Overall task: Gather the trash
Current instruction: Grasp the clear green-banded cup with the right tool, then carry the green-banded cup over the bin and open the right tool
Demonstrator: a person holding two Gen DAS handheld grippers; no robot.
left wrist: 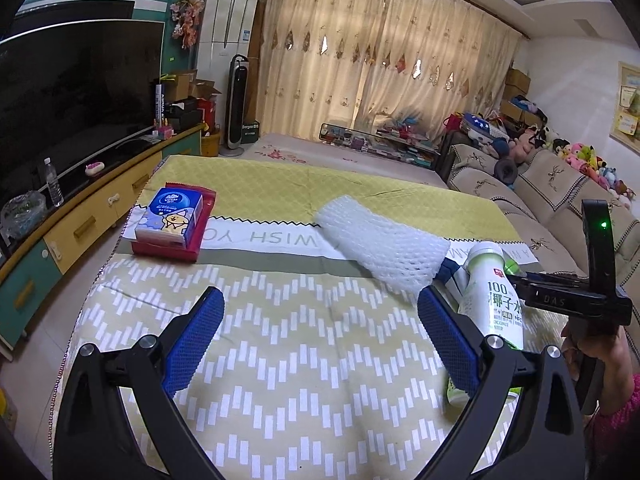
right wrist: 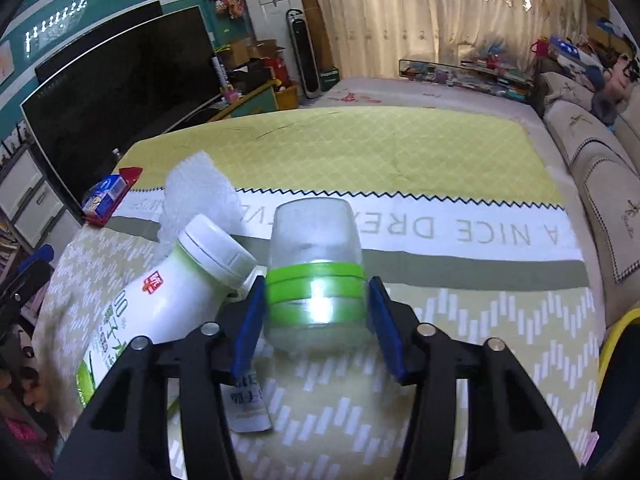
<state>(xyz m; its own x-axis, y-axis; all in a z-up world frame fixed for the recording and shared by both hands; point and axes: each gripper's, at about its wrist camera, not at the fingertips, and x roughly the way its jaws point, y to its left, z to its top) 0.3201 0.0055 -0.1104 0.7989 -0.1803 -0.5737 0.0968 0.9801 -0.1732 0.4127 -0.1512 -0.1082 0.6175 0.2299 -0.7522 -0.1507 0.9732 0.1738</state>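
A small clear jar with a green band (right wrist: 316,280) stands on the patterned tablecloth (right wrist: 460,320). My right gripper (right wrist: 316,282) is shut on it, one blue pad against each side of the band. A white coconut-water bottle (right wrist: 176,292) lies tilted just left of the jar, and a white foam net sleeve (right wrist: 200,196) lies behind it. A printed paper slip (right wrist: 248,404) lies under the right gripper's left finger. My left gripper (left wrist: 320,294) hovers open over bare cloth. The foam sleeve (left wrist: 380,240) and the bottle (left wrist: 488,284) lie ahead of it to the right.
A tissue pack (left wrist: 172,212) rests on a red tray (left wrist: 168,250) at the table's far left. A person's hand (left wrist: 600,348) grips the right tool's black body (left wrist: 576,300). A TV (left wrist: 72,112) and a cabinet flank the left, a sofa (left wrist: 560,188) the right. A yellow rim (right wrist: 616,336) shows at the right edge.
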